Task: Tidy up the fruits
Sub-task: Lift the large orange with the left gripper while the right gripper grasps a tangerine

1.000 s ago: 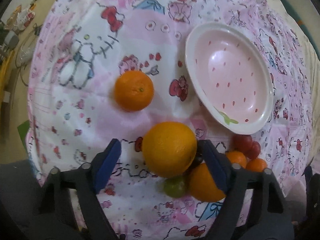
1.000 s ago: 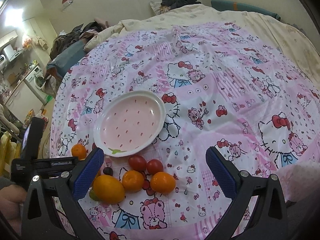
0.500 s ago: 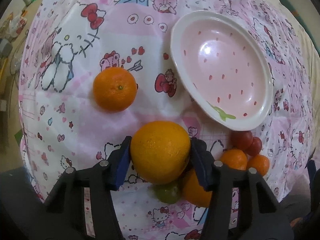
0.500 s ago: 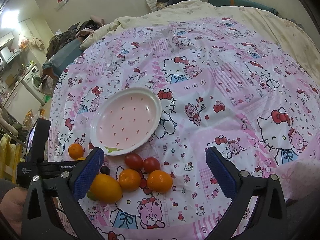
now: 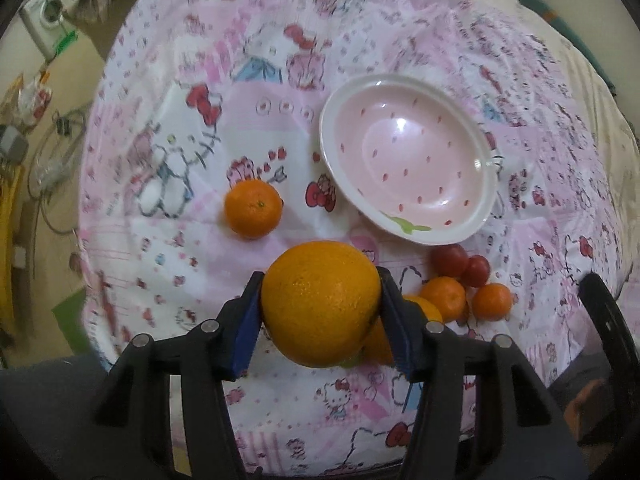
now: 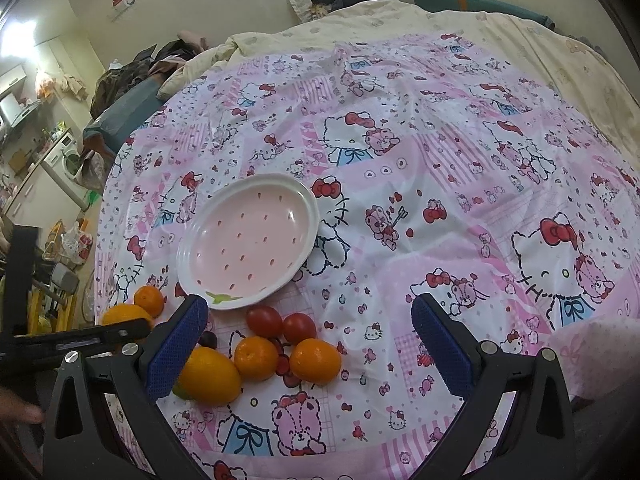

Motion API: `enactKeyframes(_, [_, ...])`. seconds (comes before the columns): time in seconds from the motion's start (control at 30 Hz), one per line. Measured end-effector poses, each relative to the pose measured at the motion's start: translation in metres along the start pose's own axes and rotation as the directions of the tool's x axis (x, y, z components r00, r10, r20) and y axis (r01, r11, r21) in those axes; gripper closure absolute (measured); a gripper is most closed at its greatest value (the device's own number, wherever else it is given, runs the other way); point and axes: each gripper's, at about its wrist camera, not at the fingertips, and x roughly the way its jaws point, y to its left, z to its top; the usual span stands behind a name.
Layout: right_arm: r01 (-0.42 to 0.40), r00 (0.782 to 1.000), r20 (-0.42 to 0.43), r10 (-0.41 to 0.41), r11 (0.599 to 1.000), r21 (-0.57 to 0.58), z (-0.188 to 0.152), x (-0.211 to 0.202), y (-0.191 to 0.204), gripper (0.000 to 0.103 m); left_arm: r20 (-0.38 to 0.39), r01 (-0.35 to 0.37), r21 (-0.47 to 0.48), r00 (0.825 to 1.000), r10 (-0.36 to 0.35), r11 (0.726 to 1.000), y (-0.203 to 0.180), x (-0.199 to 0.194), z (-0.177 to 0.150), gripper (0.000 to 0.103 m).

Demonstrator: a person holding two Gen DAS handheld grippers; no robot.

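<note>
Barely begun: plate [image 5: 486, 194] empty. Left gripper [image 5: 320, 312] fingers clenched on orange [image 5: 320, 304]; right gripper [image 6: 310, 344] fingers released, spread wide. Remaining fruit [image 6: 256, 356] on bed.

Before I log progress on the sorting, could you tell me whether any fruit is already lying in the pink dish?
No, the pink dish holds nothing, and the small oranges and tomatoes lie beside it on the cloth.

Warm indoor light; plate [image 5: 404, 152] glare; blurred fisheye edges.

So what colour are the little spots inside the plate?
Red, on the pink plate; the left wrist view shows them best.
</note>
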Motion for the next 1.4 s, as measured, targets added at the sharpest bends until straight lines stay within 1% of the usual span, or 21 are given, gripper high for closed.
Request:
enactKeyframes(0.1, [-0.005,1.000,-0.018,0.006,1.000,0.025,0.000,0.004,-0.005,0.000,0.032,-0.004,0.028,0.999,0.003,1.000,0.004,-0.015,-0.003,0.052])
enactKeyframes(0.2, [-0.009,0.999,-0.043,0.011,0.999,0.050,0.001,0.008,-0.012,0.000,0.067,-0.021,0.036,0.998,0.019,0.999,0.008,-0.024,-0.006,0.052])
enactKeyframes(0.3, [-0.006,0.998,-0.062,0.010,0.997,0.071,0.001,0.012,-0.018,0.000,0.092,-0.027,0.026,0.995,0.024,0.999,0.014,-0.024,-0.007,0.052])
enactKeyframes(0.4, [-0.025,0.995,-0.096,0.036,0.994,0.108,0.001,0.019,-0.027,0.000,0.093,-0.019,-0.004,0.995,0.019,1.000,0.021,-0.021,-0.009,0.052])
enactKeyframes(0.47, [-0.042,0.989,-0.135,0.060,0.990,0.137,0.000,0.026,-0.032,0.006,0.085,0.004,-0.025,0.996,-0.002,1.000,0.025,-0.020,-0.010,0.052])
enactKeyframes(0.53, [-0.056,0.982,-0.172,0.082,0.987,0.149,-0.003,0.033,-0.033,0.015,0.086,0.013,-0.035,0.996,-0.010,0.999,0.027,-0.021,-0.010,0.052])
enactKeyframes(0.6, [-0.069,0.969,-0.223,0.102,0.986,0.151,-0.007,0.044,-0.031,0.021,0.093,0.016,-0.038,0.996,-0.012,0.999,0.028,-0.023,-0.010,0.052])
enactKeyframes(0.63, [-0.078,0.962,-0.248,0.114,0.985,0.153,-0.010,0.050,-0.029,0.025,0.095,0.019,-0.040,0.995,-0.015,0.999,0.029,-0.024,-0.010,0.052])
enactKeyframes(0.7, [-0.088,0.942,-0.309,0.130,0.985,0.148,-0.015,0.064,-0.024,0.029,0.096,0.035,-0.043,0.995,-0.030,0.998,0.029,-0.026,-0.009,0.052])
enactKeyframes(0.77, [-0.100,0.926,-0.347,0.149,0.983,0.155,-0.020,0.074,-0.022,0.032,0.098,0.040,-0.042,0.995,-0.036,0.998,0.029,-0.027,-0.009,0.052])
enactKeyframes(0.87, [-0.072,0.913,-0.389,0.121,0.988,0.137,-0.028,0.087,-0.019,0.035,0.099,0.036,-0.037,0.995,-0.032,0.999,0.028,-0.028,-0.010,0.052])
enactKeyframes(0.93, [-0.067,0.906,-0.408,0.113,0.990,0.124,-0.032,0.092,-0.017,0.042,0.096,0.037,-0.038,0.995,-0.034,0.999,0.028,-0.026,-0.009,0.052])
enactKeyframes(1.0, [-0.056,0.906,-0.415,0.088,0.995,0.087,-0.034,0.095,-0.014,0.047,0.092,0.034,-0.037,0.995,-0.031,0.999,0.027,-0.024,-0.009,0.052])
enactKeyframes(1.03, [-0.046,0.908,-0.413,0.067,0.997,0.060,-0.035,0.094,-0.011,0.051,0.091,0.033,-0.036,0.995,-0.030,0.999,0.027,-0.023,-0.009,0.052])
enactKeyframes(1.1, [-0.035,0.911,-0.409,0.050,0.998,0.045,-0.034,0.093,-0.012,0.058,0.092,0.031,-0.030,0.995,-0.028,0.999,0.025,-0.023,-0.010,0.052])
enactKeyframes(1.17, [-0.046,0.912,-0.404,0.068,0.997,0.063,-0.033,0.091,-0.016,0.058,0.093,0.029,-0.022,0.995,-0.027,0.999,0.023,-0.023,-0.011,0.052])
enactKeyframes(1.33, [-0.055,0.919,-0.387,0.077,0.996,0.067,-0.033,0.083,-0.018,0.059,0.097,0.012,-0.014,0.995,-0.010,1.000,0.022,-0.019,-0.013,0.052])
enactKeyframes(1.4, [-0.069,0.926,-0.369,0.085,0.996,0.058,-0.031,0.078,-0.015,0.059,0.102,-0.002,-0.011,0.995,0.003,1.000,0.023,-0.017,-0.014,0.052])
